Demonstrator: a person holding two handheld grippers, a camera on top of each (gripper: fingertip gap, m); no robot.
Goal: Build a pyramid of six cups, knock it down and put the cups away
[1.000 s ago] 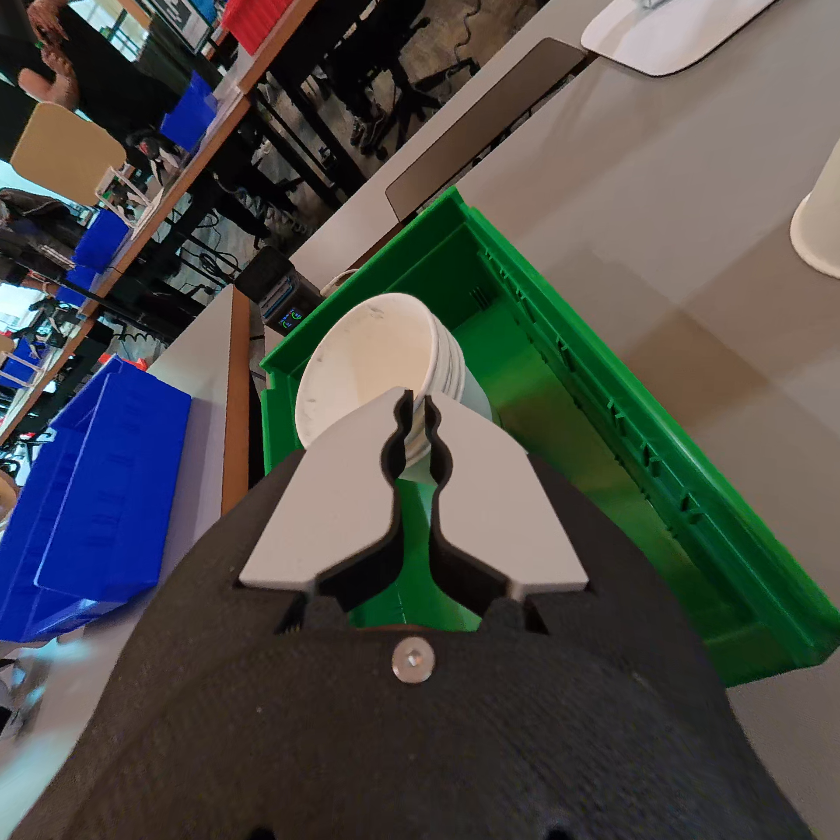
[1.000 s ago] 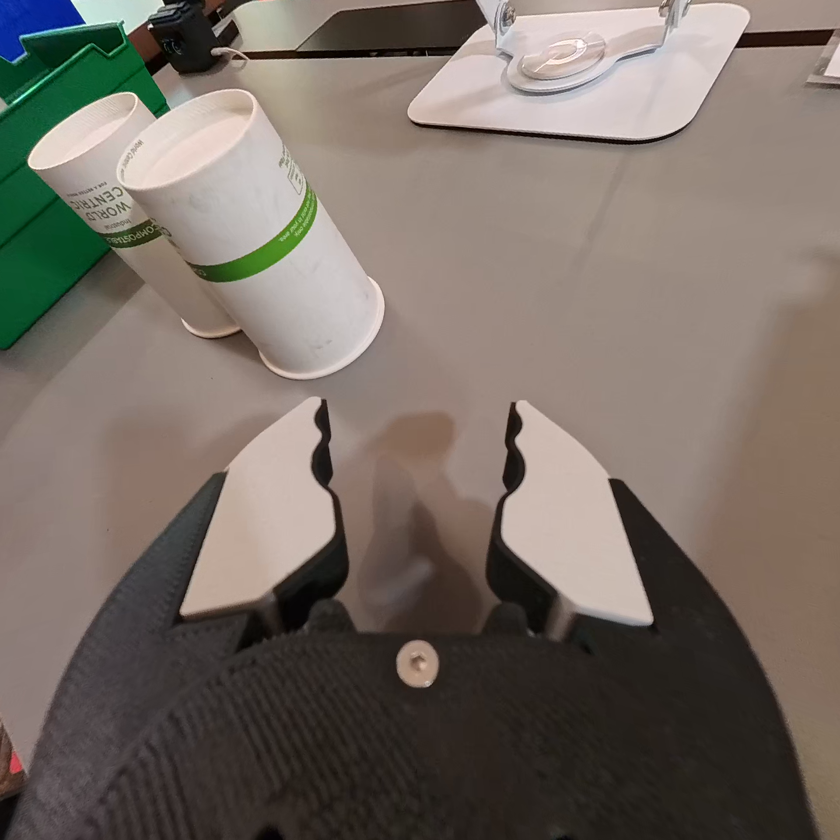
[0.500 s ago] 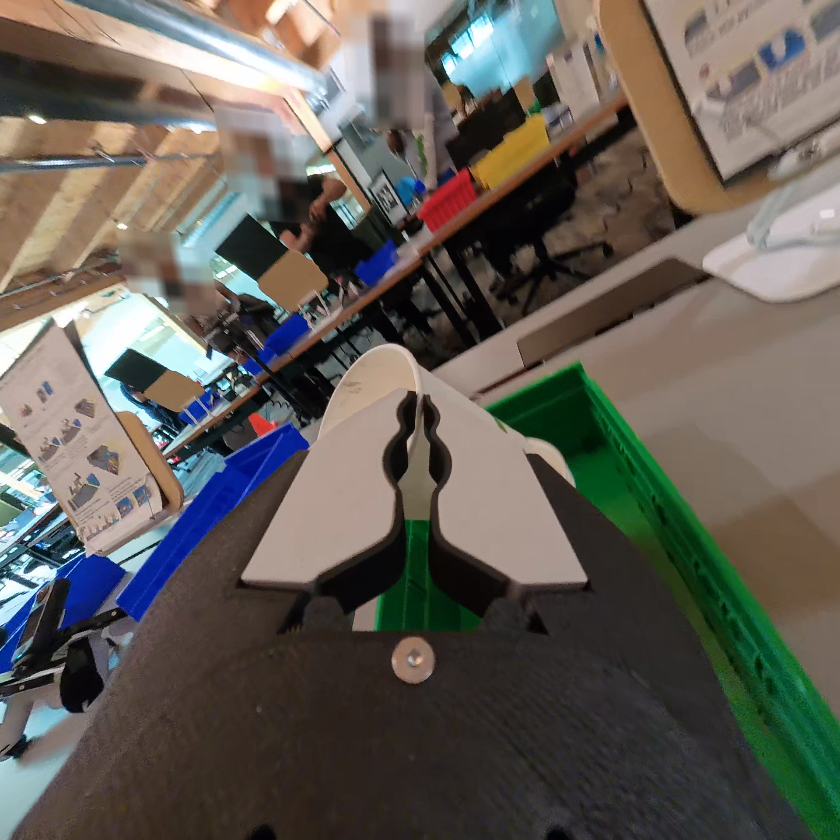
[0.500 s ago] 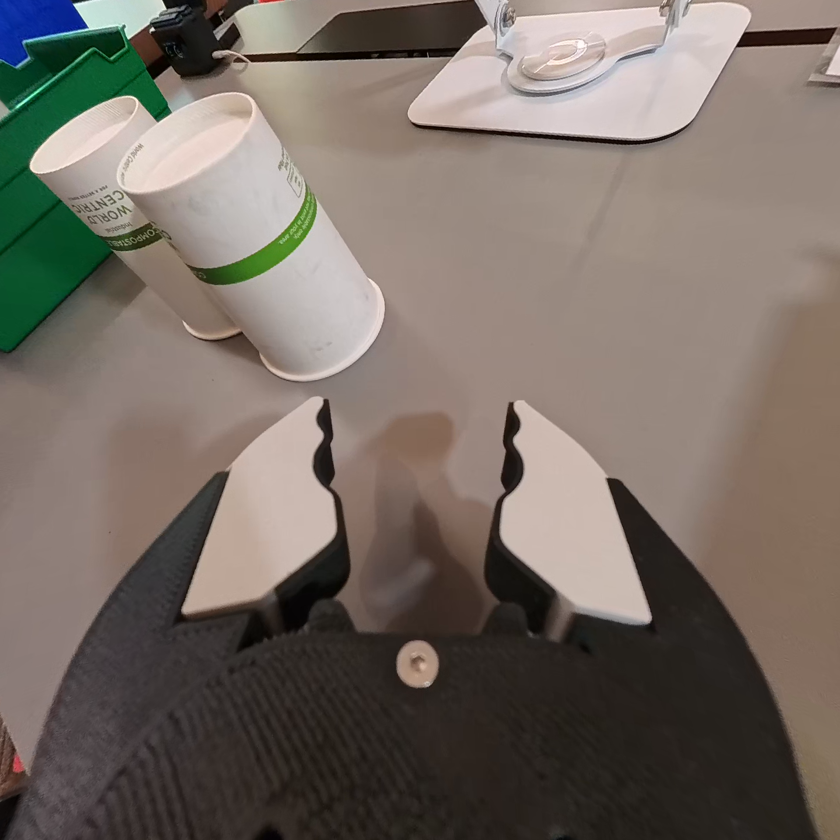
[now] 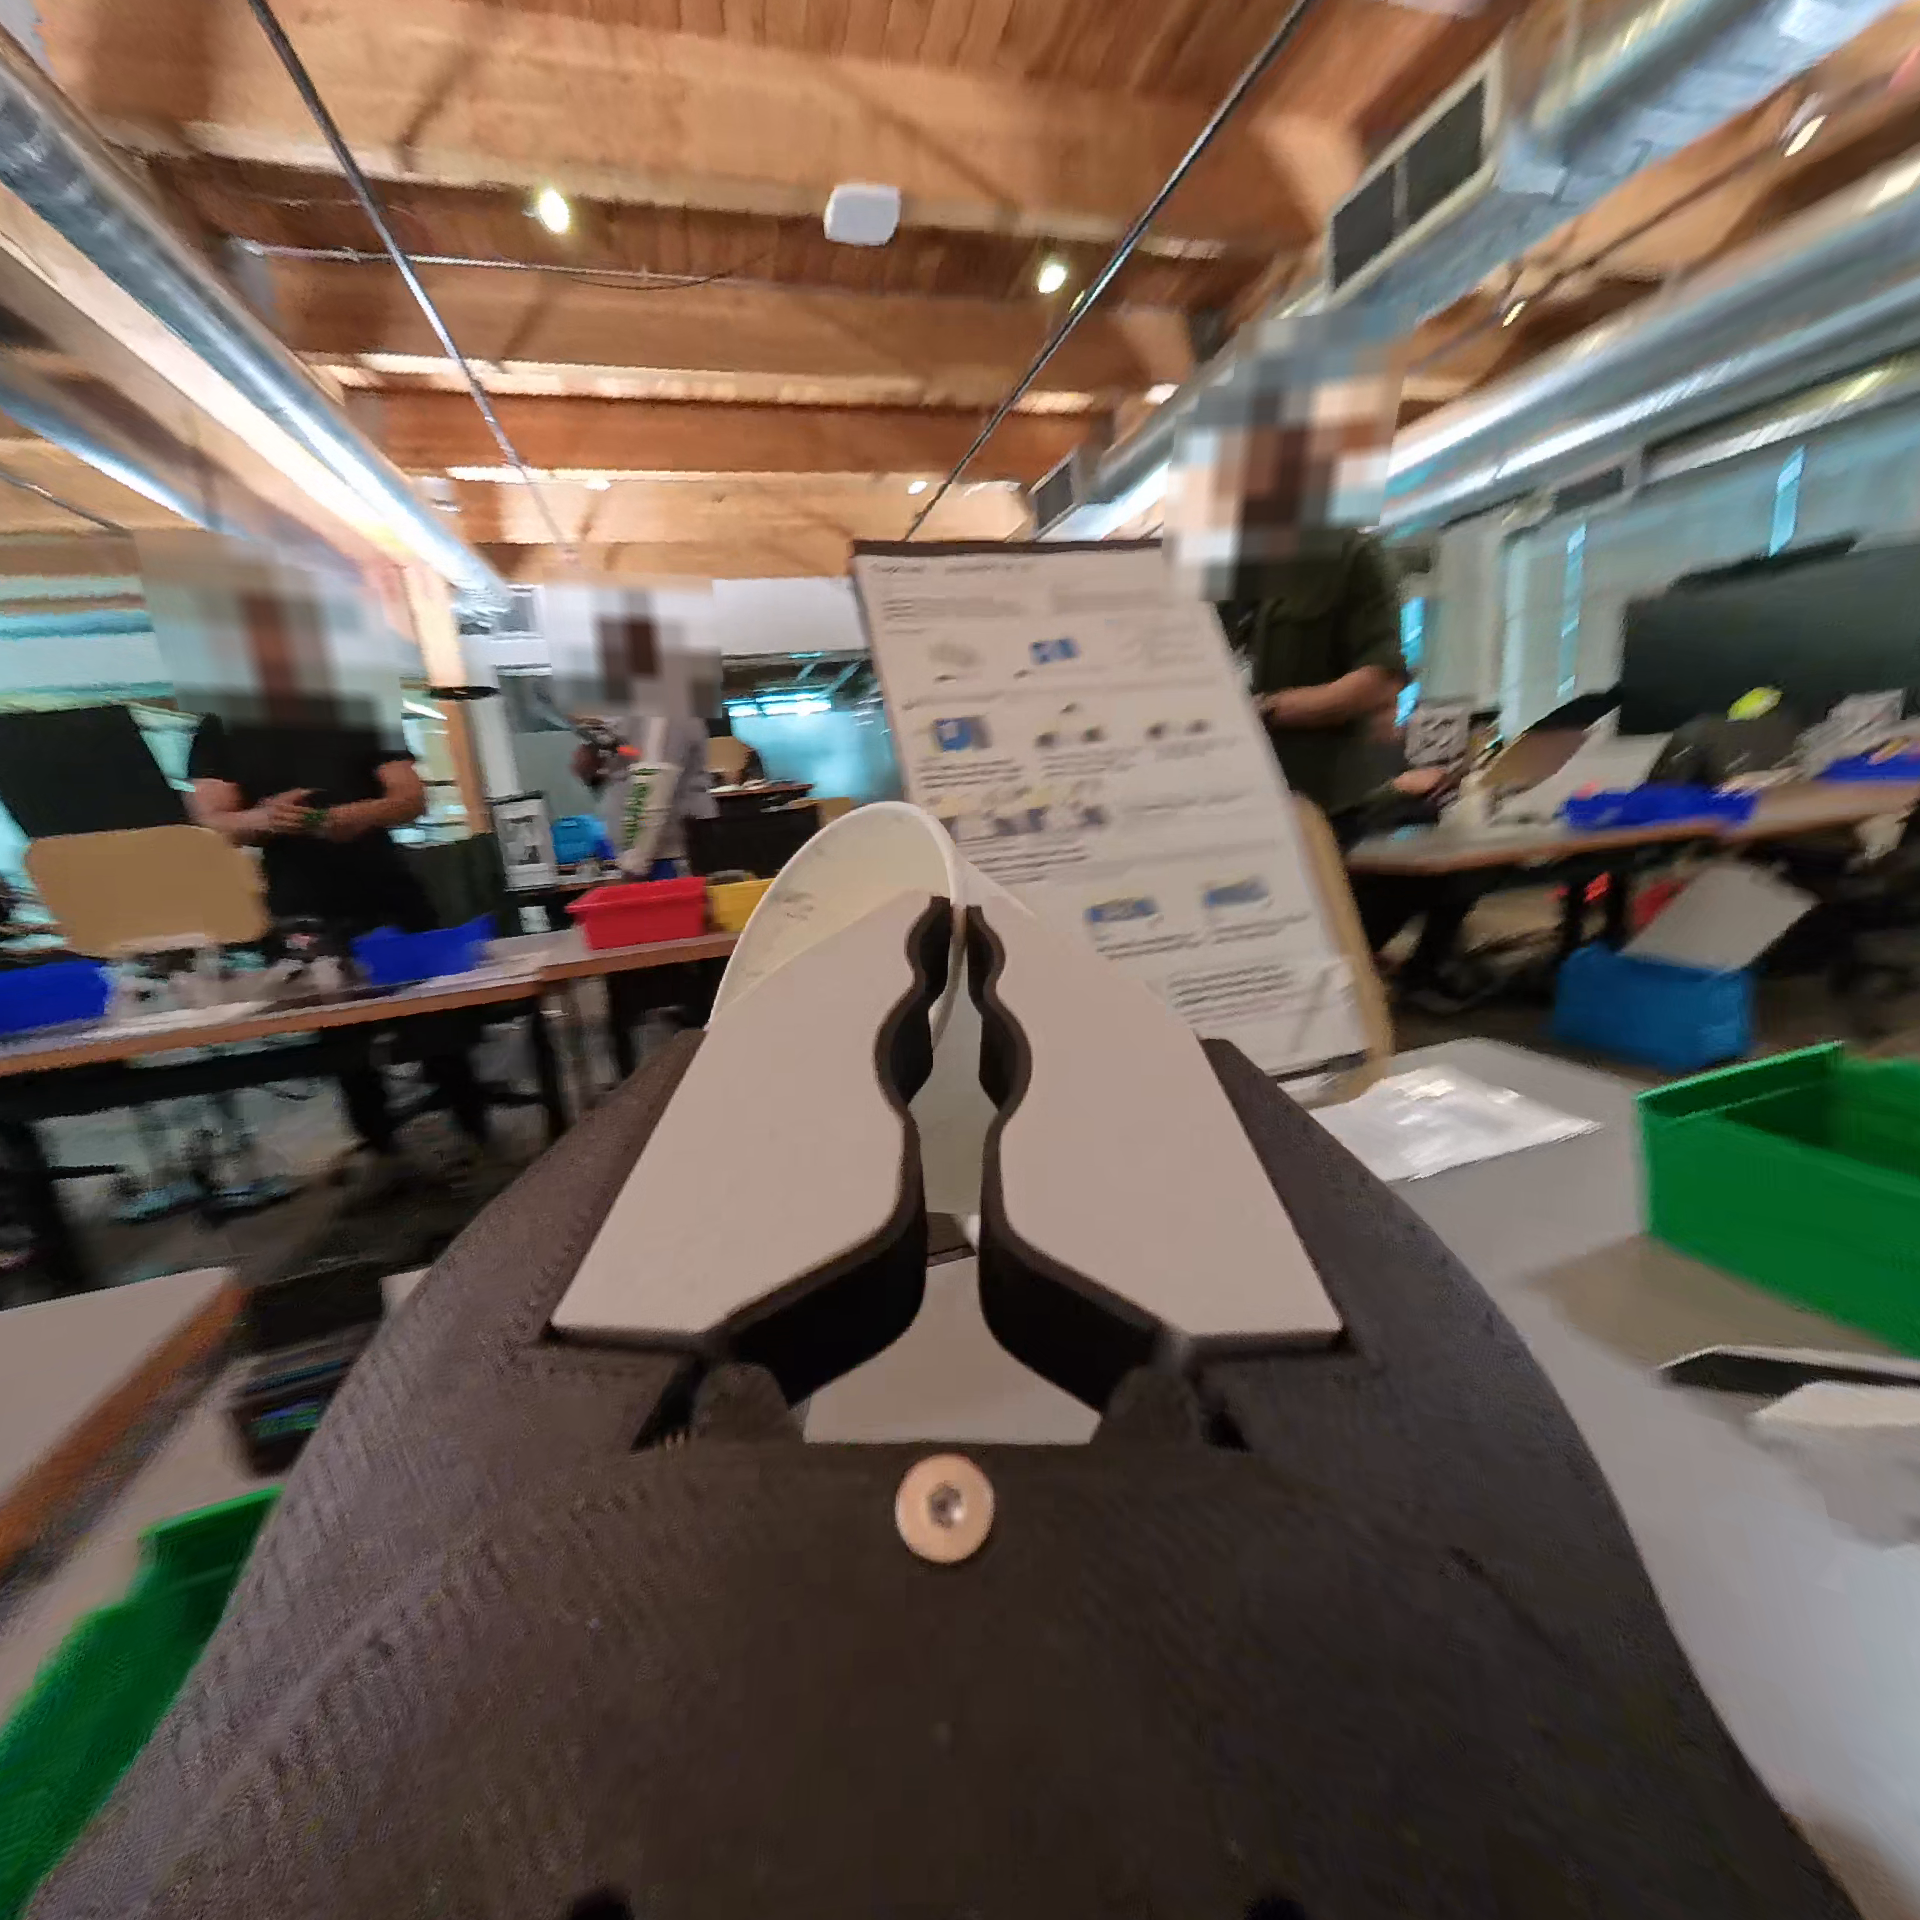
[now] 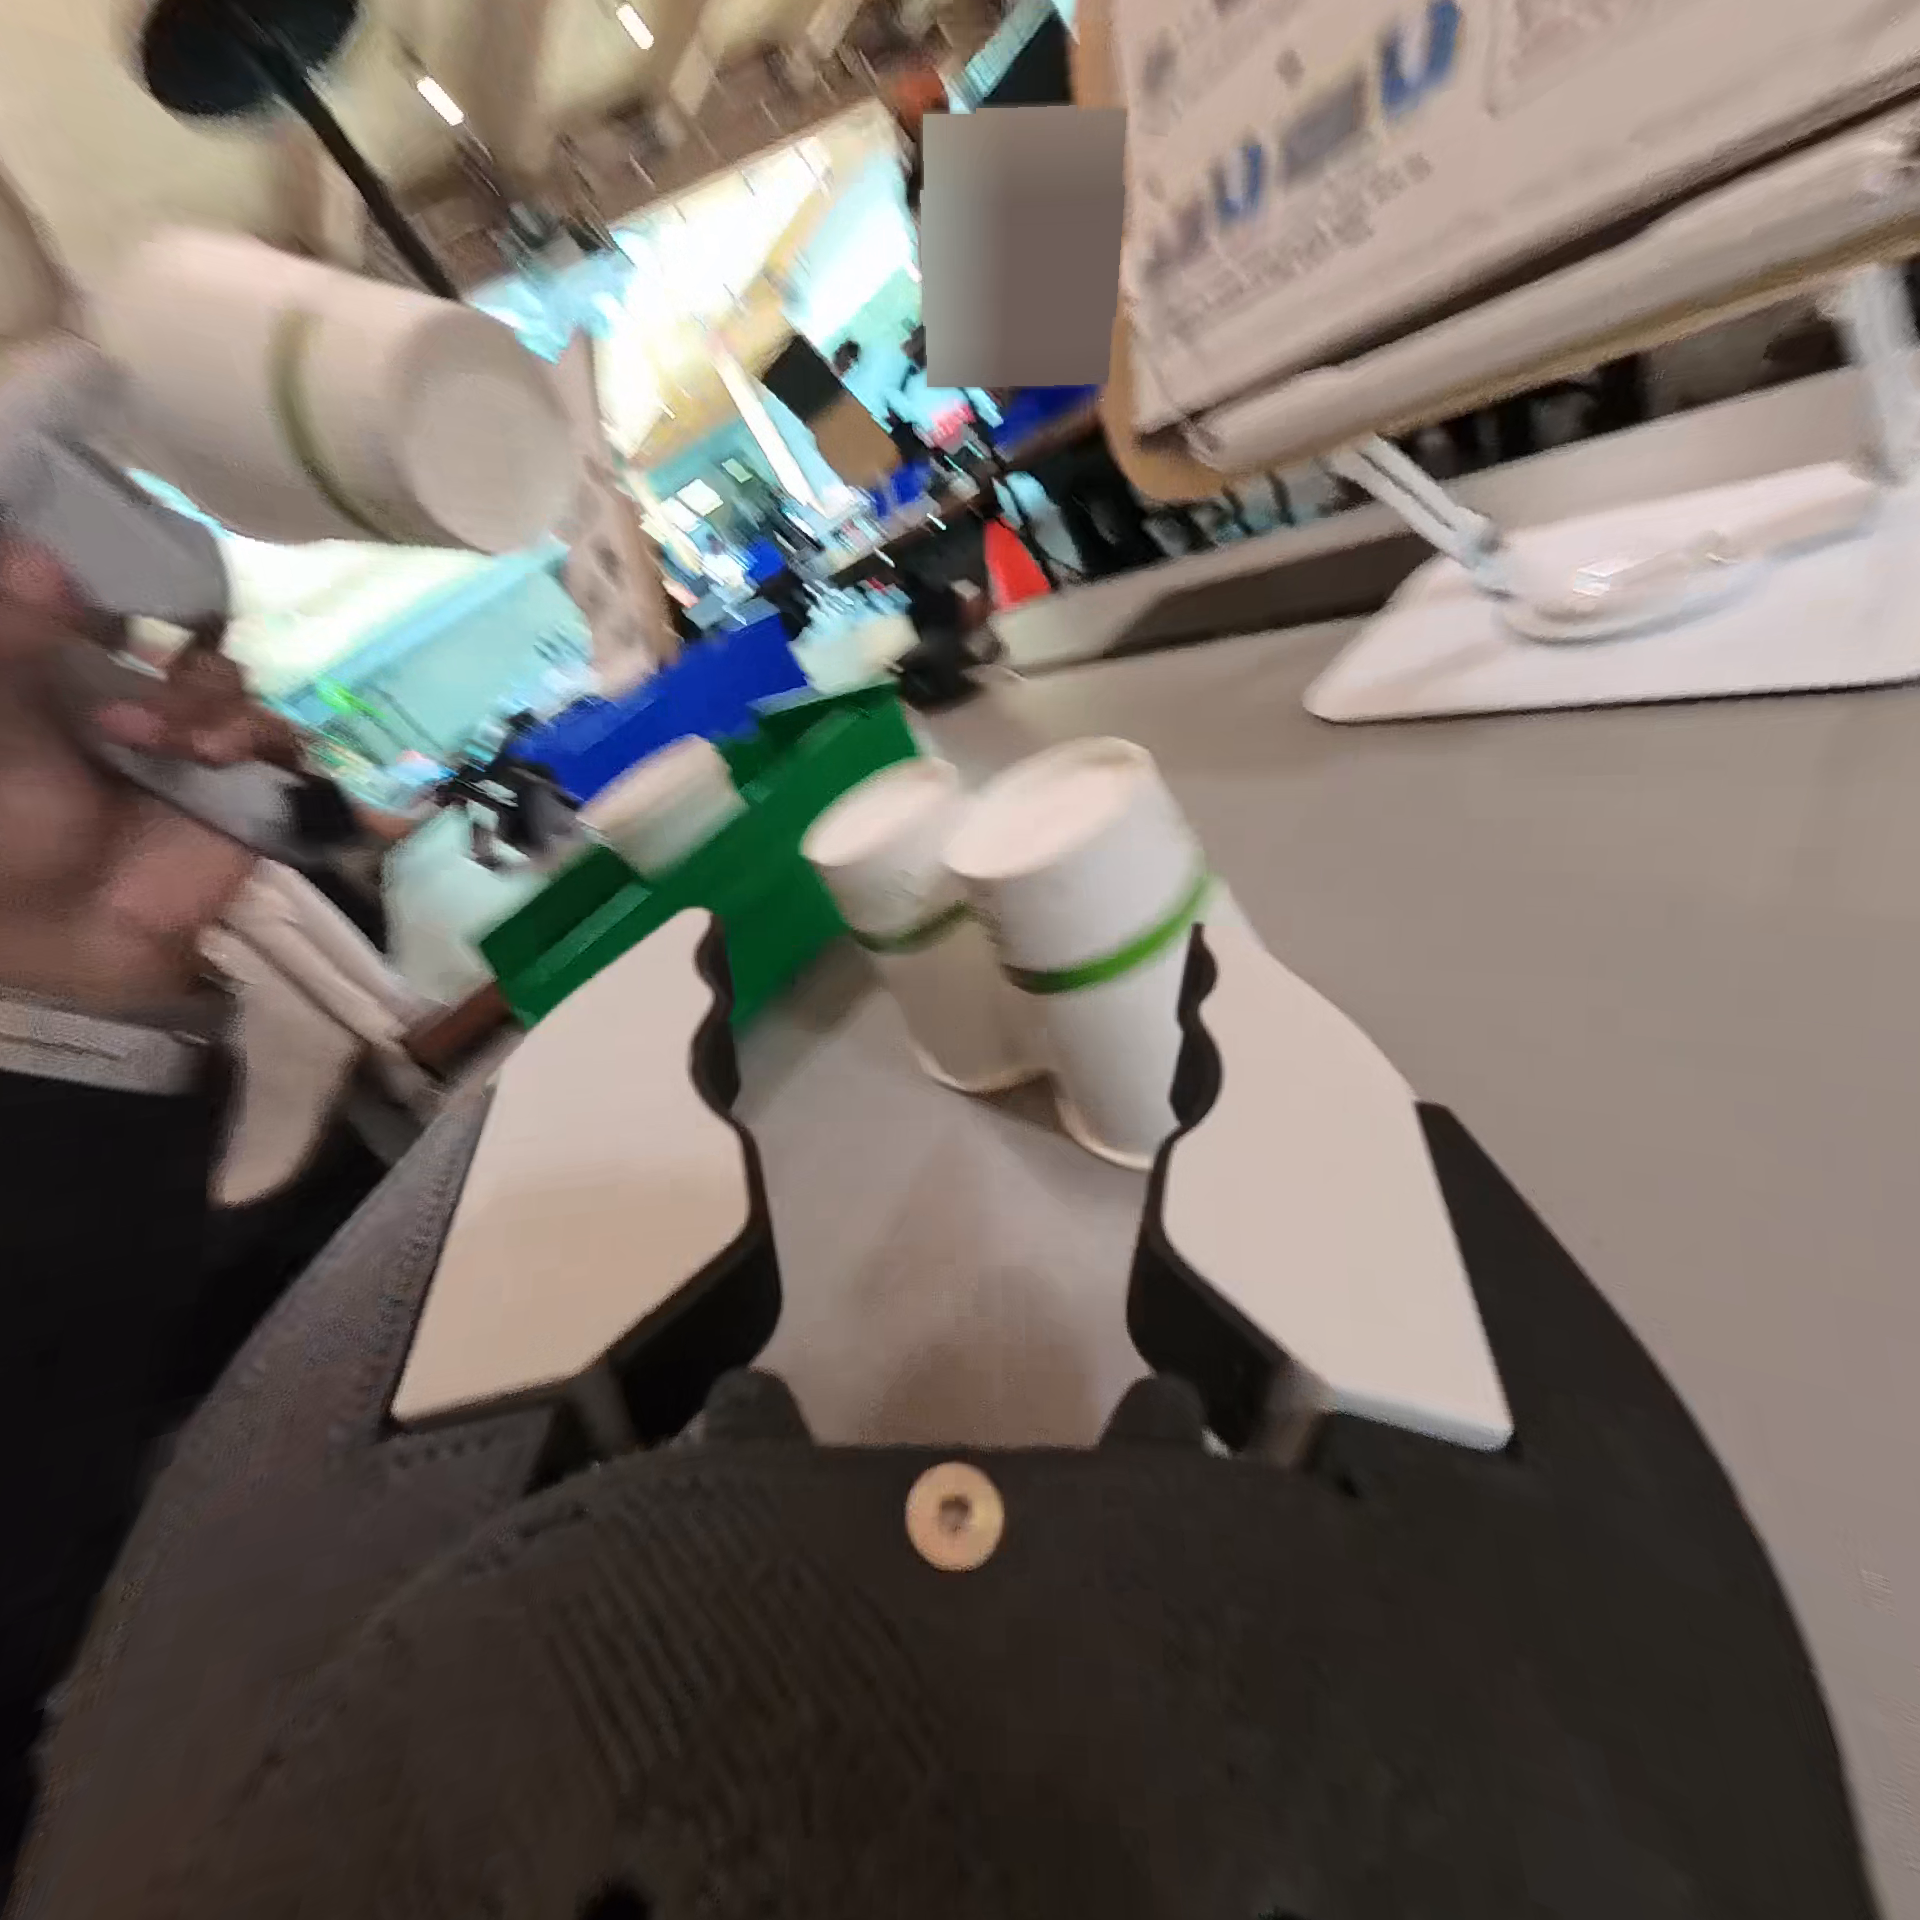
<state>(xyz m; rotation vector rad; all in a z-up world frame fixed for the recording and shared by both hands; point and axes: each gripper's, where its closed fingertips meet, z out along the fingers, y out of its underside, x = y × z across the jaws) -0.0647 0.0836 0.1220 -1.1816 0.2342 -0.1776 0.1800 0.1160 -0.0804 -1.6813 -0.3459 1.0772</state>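
My left gripper (image 5: 956,925) is shut on the rim of a white paper cup (image 5: 831,904) and holds it high in the air, pointing across the room. The same cup (image 6: 343,416) shows blurred at the upper left of the right wrist view, lying sideways in the air. My right gripper (image 6: 951,945) is open and empty, low over the grey table (image 6: 1558,1039). Two white cups with green bands (image 6: 1101,935) (image 6: 904,894) stand upside down just beyond its fingertips. A green bin (image 6: 748,883) behind them holds another white cup (image 6: 675,810).
A green bin (image 5: 1787,1174) stands on the table to the right in the left wrist view, and another green edge (image 5: 94,1683) shows at the lower left. A white stand base (image 6: 1621,623) sits at the far right. A poster board (image 5: 1091,790) and people stand beyond.
My left gripper has lifted the white cup out of the green bin and swung it up high. My right gripper, still open, has tilted up and now points at the two upside-down cups.
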